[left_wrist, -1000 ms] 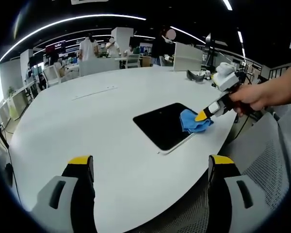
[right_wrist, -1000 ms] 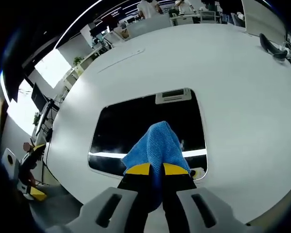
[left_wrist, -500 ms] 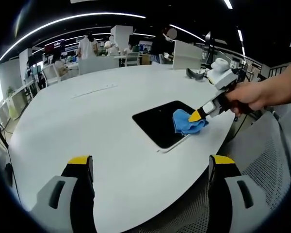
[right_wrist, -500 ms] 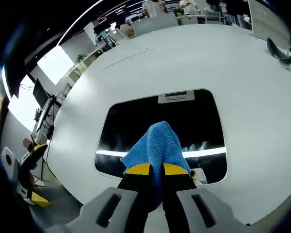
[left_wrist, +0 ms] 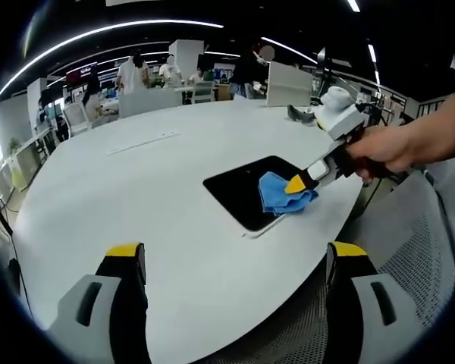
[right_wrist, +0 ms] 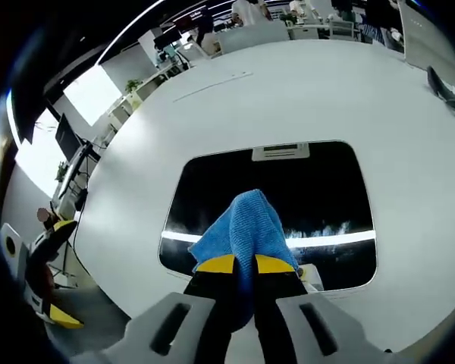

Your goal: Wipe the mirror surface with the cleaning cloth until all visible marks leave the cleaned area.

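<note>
Right gripper (right_wrist: 243, 265) has its jaws clenched on the bunched cleaning cloth (right_wrist: 243, 227): soft, light microfibre that will fold and drag under pressure, so I'd keep the grip on the gathered end and let the loose fan do the wiping. The cloth sticks out ahead of the jaws and sits on the near part of the mirror (right_wrist: 318, 189), a flat, dark glass panel lying on the white counter (right_wrist: 288, 91), probably fragile and slick, so press lightly. Left gripper (left_wrist: 235, 262) hangs released over the counter's near edge, well short of the mirror
</note>
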{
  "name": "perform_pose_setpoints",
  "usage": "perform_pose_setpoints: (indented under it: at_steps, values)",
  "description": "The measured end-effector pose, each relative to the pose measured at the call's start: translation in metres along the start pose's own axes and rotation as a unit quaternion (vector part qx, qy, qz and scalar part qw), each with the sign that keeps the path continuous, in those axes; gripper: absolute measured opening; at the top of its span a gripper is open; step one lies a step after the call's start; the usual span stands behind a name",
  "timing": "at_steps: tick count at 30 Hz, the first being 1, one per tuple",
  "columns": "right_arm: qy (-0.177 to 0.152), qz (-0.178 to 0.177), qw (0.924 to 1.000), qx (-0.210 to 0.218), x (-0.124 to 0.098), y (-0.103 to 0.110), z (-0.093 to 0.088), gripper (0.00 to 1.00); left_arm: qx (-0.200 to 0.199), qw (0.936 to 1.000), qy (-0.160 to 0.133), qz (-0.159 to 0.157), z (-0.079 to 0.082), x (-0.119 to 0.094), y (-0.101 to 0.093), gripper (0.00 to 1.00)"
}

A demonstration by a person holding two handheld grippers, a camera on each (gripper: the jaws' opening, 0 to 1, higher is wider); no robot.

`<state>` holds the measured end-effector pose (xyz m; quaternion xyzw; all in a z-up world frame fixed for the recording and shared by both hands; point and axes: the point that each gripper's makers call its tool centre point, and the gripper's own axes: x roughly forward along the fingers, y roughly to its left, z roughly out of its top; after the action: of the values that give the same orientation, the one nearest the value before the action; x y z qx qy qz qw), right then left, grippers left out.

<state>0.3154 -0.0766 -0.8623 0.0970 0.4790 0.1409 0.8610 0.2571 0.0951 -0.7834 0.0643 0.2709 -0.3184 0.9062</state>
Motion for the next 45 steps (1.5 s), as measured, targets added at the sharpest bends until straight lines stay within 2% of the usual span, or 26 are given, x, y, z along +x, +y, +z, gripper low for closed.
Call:
perform_pose_setpoints:
  at_steps: [21, 26, 41, 45]
  values:
    - [0.008, 0.01, 0.9997, -0.021, 0.012, 0.031, 0.001, 0.03, 0.008, 0.9999, 0.006, 0.01, -0.002, 0.0, 0.002, 0.99]
    - [0.011, 0.008, 0.9991, -0.04, 0.015, 0.038, 0.003, 0.03, 0.01, 0.9999, 0.002, 0.011, 0.0, 0.001, 0.003, 0.99]
    - [0.006, 0.03, 0.9991, -0.03, 0.027, 0.064, 0.005, 0.03, 0.011, 0.9999, 0.0, 0.01, 0.001, 0.002, 0.003, 0.99]
    - [0.004, 0.031, 0.9987, -0.041, 0.028, 0.067, 0.005, 0.03, 0.012, 0.9998, -0.005, 0.018, 0.002, 0.001, 0.005, 0.99]
